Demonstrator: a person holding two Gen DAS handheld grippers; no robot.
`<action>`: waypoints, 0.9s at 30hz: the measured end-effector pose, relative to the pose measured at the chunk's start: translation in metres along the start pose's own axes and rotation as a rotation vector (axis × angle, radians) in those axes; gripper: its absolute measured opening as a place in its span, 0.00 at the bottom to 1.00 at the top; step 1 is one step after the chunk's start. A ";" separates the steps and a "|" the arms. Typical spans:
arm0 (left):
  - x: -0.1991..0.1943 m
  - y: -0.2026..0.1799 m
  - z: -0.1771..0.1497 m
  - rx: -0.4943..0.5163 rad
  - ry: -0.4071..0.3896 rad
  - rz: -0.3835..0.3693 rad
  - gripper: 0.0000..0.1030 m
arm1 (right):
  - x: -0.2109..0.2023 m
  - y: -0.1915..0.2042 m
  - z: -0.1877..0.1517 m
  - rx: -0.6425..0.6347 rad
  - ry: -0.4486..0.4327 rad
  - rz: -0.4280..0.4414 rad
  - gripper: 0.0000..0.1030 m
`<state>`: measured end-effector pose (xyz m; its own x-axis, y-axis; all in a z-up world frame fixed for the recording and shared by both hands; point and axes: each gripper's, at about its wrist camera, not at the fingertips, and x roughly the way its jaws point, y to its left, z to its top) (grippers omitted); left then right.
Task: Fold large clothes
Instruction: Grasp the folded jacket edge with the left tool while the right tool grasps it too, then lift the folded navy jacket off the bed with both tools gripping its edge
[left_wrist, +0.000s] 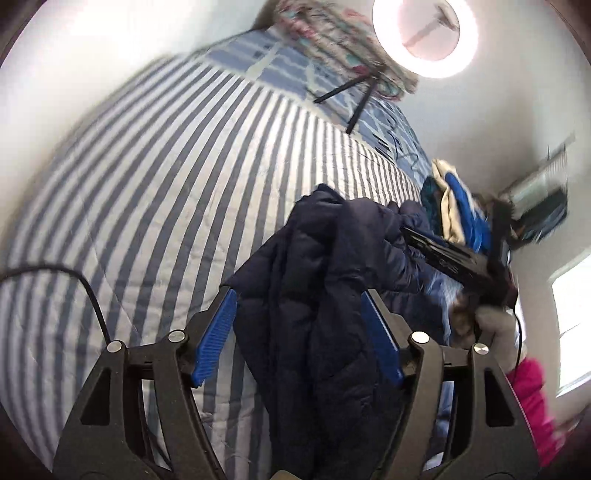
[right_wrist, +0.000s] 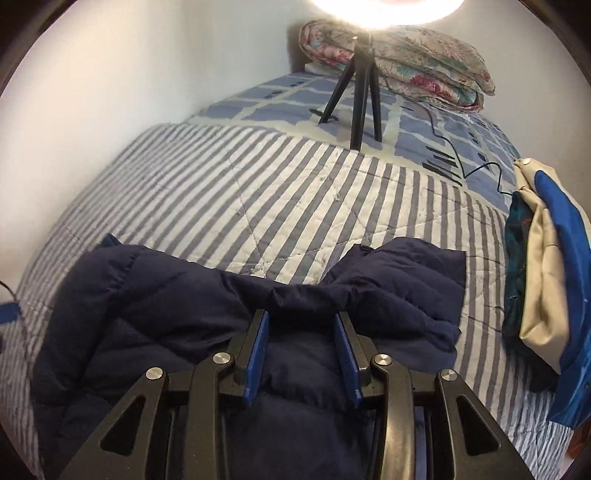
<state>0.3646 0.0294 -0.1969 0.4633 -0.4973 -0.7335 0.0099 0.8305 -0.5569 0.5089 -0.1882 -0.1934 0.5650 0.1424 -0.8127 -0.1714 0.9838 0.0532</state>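
Note:
A dark navy puffer jacket (right_wrist: 155, 306) lies bunched on the striped bed cover (right_wrist: 258, 192). In the left wrist view the jacket (left_wrist: 325, 295) hangs crumpled between my left gripper's (left_wrist: 299, 299) blue pads, which stand wide apart with the fabric loose between them. My right gripper (right_wrist: 301, 317) has its blue pads partly closed around a fold of the jacket's middle. The right gripper also shows in the left wrist view (left_wrist: 454, 254), at the jacket's far end.
A pile of blue, beige and teal clothes (right_wrist: 546, 266) lies at the bed's right edge. A ring light on a black tripod (right_wrist: 360, 92) stands at the bed's head with a cable trailing right. A folded floral quilt (right_wrist: 406, 62) lies behind it. A white wall runs along the left.

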 end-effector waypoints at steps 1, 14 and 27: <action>0.001 0.009 0.000 -0.046 0.012 -0.025 0.70 | -0.007 -0.002 -0.001 0.005 -0.013 0.007 0.41; 0.032 0.060 -0.007 -0.267 0.117 -0.197 0.71 | -0.076 -0.083 -0.096 0.192 -0.045 0.307 1.00; 0.054 0.080 -0.020 -0.365 0.149 -0.372 0.71 | -0.049 -0.140 -0.166 0.430 0.007 0.512 0.98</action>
<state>0.3726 0.0637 -0.2886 0.3565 -0.7932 -0.4938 -0.1719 0.4638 -0.8691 0.3716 -0.3507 -0.2570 0.4922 0.6037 -0.6271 -0.0788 0.7483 0.6586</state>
